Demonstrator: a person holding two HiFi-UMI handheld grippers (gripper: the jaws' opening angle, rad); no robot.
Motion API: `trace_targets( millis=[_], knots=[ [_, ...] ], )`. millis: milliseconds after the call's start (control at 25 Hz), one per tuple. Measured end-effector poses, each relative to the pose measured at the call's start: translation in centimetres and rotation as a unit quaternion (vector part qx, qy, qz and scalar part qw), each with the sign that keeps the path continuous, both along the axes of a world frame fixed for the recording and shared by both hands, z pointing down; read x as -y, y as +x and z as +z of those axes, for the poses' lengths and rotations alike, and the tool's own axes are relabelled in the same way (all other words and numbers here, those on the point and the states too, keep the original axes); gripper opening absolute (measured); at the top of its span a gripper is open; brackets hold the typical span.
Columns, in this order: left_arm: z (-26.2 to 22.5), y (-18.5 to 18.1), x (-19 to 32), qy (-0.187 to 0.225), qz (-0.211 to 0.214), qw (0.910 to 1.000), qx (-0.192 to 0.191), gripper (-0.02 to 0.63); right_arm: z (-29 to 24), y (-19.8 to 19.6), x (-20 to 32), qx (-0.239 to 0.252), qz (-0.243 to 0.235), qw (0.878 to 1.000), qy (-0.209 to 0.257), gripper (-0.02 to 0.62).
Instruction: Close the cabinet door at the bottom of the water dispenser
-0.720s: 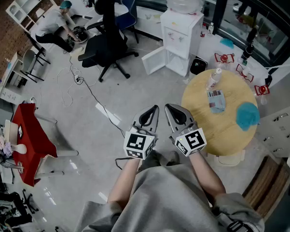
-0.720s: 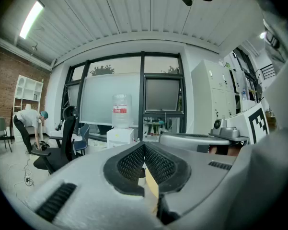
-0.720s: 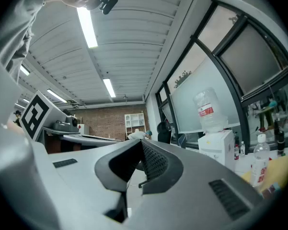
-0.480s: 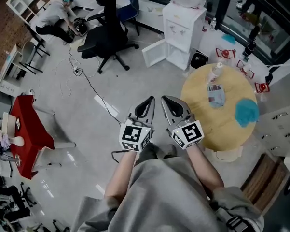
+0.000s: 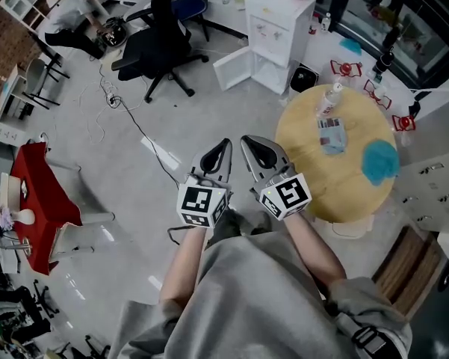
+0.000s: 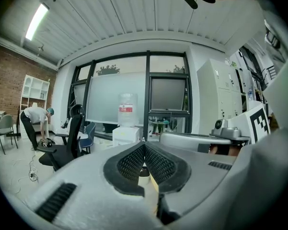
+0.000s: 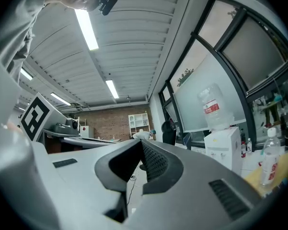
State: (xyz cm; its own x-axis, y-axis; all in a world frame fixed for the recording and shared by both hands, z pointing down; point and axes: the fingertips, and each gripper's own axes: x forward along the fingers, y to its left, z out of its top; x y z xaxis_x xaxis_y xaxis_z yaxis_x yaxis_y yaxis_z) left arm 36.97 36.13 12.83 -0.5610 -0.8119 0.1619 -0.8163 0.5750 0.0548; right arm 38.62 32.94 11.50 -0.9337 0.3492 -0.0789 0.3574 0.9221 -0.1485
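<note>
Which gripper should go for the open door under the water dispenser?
Left, probably. The door hangs open left of the water dispenser in the head view, and the left gripper, shut and empty, is on that side; the right gripper is nearer the table.

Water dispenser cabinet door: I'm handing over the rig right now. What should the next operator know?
Left gripper: shut, empty.
Right gripper: shut, empty.
Both are held side by side in front of the person, far from the water dispenser.
Its bottom cabinet door hangs open, swung out to the left in the head view.
Done: nothing on the door yet.
Left: walk up across the floor, probably passing the round table on the right, and push the door shut.
</note>
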Motion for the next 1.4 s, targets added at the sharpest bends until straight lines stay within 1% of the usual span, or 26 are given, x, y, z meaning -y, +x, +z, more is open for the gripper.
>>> trace_targets(
  millis=[360, 600, 880, 1120, 1400],
  knots=[
    [1.4, -2.0, -1.3, -0.002, -0.002, 1.0000, -0.007, 0.006, 1.3, -2.2, -1.0, -0.013, 0.005, 1.000, -0.004, 0.009],
    [2.2, -5.8, -3.7, -0.001, 0.007, 0.9999, -0.013, 0.006, 2.0, -6.0, -3.0, -0.024, 0.020, 1.000, -0.002, 0.009],
    [2.9, -10.8, -6.7, 0.001, 0.027, 0.9994, -0.021, 0.006, 3.0, -10.8, -5.7, -0.038, 0.047, 0.998, -0.001, 0.009],
    [2.9, -13.7, -8.5, 0.008, 0.042, 0.9988, -0.026, 0.006, 3.2, -13.3, -7.6, -0.046, 0.061, 0.997, 0.008, 0.009],
    [3.4, -16.6, -9.2, 0.016, 0.046, 0.9980, -0.040, 0.006, 4.3, -15.4, -7.5, -0.065, 0.082, 0.994, 0.004, 0.009]
  ],
)
